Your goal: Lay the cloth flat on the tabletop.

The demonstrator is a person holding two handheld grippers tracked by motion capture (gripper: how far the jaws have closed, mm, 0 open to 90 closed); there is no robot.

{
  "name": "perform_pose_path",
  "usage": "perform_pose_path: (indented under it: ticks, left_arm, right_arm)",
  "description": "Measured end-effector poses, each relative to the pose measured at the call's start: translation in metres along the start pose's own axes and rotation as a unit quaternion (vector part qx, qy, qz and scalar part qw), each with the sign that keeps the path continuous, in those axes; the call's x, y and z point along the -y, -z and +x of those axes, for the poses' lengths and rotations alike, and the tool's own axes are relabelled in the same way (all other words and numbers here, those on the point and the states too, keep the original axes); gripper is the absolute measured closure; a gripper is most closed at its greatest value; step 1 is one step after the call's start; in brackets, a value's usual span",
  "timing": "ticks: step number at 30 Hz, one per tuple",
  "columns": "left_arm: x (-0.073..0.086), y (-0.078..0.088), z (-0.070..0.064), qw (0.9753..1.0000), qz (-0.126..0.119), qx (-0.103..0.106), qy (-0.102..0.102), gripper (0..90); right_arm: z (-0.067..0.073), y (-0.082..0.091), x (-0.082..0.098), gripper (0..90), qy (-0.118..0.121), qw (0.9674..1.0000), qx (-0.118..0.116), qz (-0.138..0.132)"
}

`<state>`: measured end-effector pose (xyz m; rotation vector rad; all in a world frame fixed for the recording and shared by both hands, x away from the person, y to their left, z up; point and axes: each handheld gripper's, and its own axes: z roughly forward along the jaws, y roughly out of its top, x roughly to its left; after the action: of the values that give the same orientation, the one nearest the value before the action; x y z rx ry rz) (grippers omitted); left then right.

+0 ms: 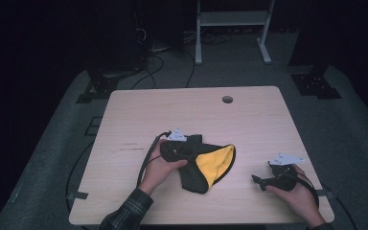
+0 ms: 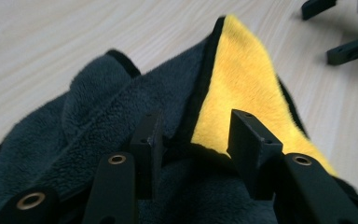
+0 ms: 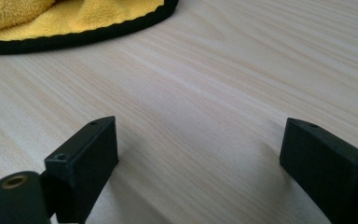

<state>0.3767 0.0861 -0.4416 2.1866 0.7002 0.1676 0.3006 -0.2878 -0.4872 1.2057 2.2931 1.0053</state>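
Note:
A fleece cloth, dark grey on one side (image 2: 98, 121) and yellow on the other (image 2: 242, 88), lies crumpled on the wooden table (image 1: 182, 110), a little left of the middle near the front (image 1: 206, 167). My left gripper (image 1: 194, 146) rests on the cloth's left part. In the left gripper view its jaws (image 2: 198, 135) stand partly apart, straddling the black-trimmed edge where the grey meets the yellow, and the pads do not press on it. My right gripper (image 1: 261, 181) sits low over bare wood to the right of the cloth, open wide (image 3: 200, 140), with nothing between its fingers.
A round cable hole (image 1: 227, 99) sits near the table's far edge. Behind the table stand a white frame (image 1: 232, 19) and dark stands, with cables on the floor. The right gripper's jaws (image 2: 345, 49) show at the top right of the left gripper view.

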Motion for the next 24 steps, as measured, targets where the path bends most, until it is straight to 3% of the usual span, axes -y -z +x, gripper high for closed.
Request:
perform_pose_path:
  ticks: [2,4,6,7,9,11,17,18,24]
  left_arm:
    - [0.002,-0.005,0.000,0.9997,0.017,-0.009,-0.014,54.8]
    - [0.003,-0.008,-0.001,0.9996,0.019,-0.015,-0.014,56.5]
    - [0.005,-0.013,-0.002,0.9988,0.032,-0.026,-0.025,65.2]
    - [0.006,-0.014,-0.003,0.9980,0.039,-0.036,-0.034,65.2]
    - [0.006,-0.016,-0.004,0.9975,0.045,-0.042,-0.034,75.9]
    - [0.005,-0.014,-0.004,0.9974,0.045,-0.043,-0.035,80.1]
    - [0.000,-0.003,-0.004,0.9989,0.030,-0.027,-0.022,89.3]
    - [-0.003,0.003,-0.004,0.9995,0.019,-0.020,-0.015,90.0]
    - [-0.007,0.015,-0.002,0.9999,0.003,-0.010,-0.013,90.0]
  right_arm:
    - [0.000,0.000,0.000,10.2,0.001,1.0000,0.000,0.000]
    - [0.000,0.000,0.000,10.2,0.001,1.0000,0.000,0.000]
    - [0.000,0.000,0.000,10.2,0.001,1.0000,0.000,0.000]
    - [0.000,0.000,0.000,10.2,0.001,1.0000,0.000,0.000]
    - [0.000,0.000,0.000,10.2,0.000,1.0000,0.000,0.000]
    - [0.000,0.000,0.000,10.2,0.001,1.0000,0.000,0.000]
    - [0.000,0.000,0.000,10.2,0.001,1.0000,0.000,0.000]
    - [0.000,0.000,0.000,10.2,0.001,1.0000,0.000,0.000]
    - [0.000,0.000,0.000,10.2,0.000,1.0000,0.000,0.000]
